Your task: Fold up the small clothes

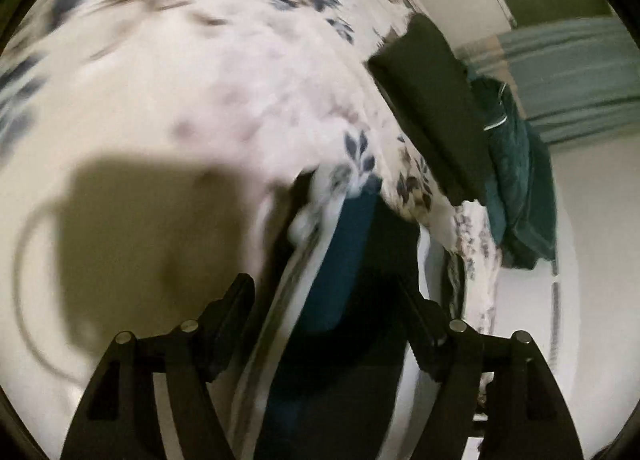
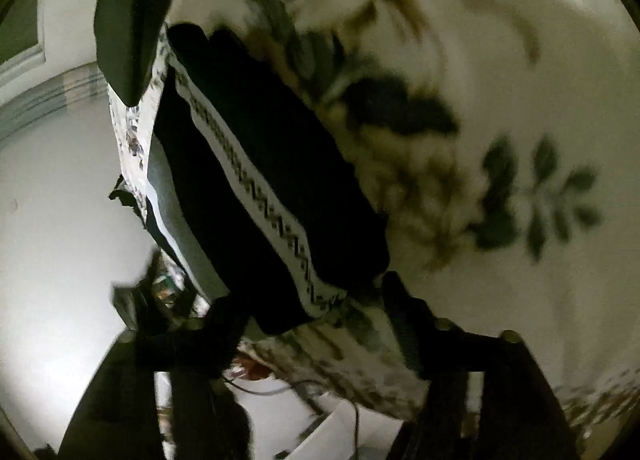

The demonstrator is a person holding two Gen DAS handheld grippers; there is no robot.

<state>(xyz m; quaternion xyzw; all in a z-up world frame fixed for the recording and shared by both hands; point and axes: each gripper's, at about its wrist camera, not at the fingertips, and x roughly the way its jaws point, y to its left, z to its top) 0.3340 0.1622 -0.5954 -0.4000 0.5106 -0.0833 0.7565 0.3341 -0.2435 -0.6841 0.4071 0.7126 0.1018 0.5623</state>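
From the left wrist camera, the left gripper points down at a bed covered by a floral bedspread. Its fingers stand wide apart, and a dark blue garment with a white patterned band lies between them without either pad visibly pressing it; blur makes contact hard to rule out. A folded dark green cloth and a teal towel sit well apart at the bed's edge.

From the right wrist camera, the right gripper also has its fingers spread wide. The same garment, here near black with the white zigzag-patterned band along it, lies on the bedspread close to the bed's edge, its near end reaching in between the fingers, seemingly loose.

The step in hand looks like a re-grip between folds: both grippers are over the garment but holding nothing. The next move calls for each pair of fingers to settle on a corner or edge at the near end, close firmly on the fabric alone, not the bedspread, then lift and carry it over evenly.
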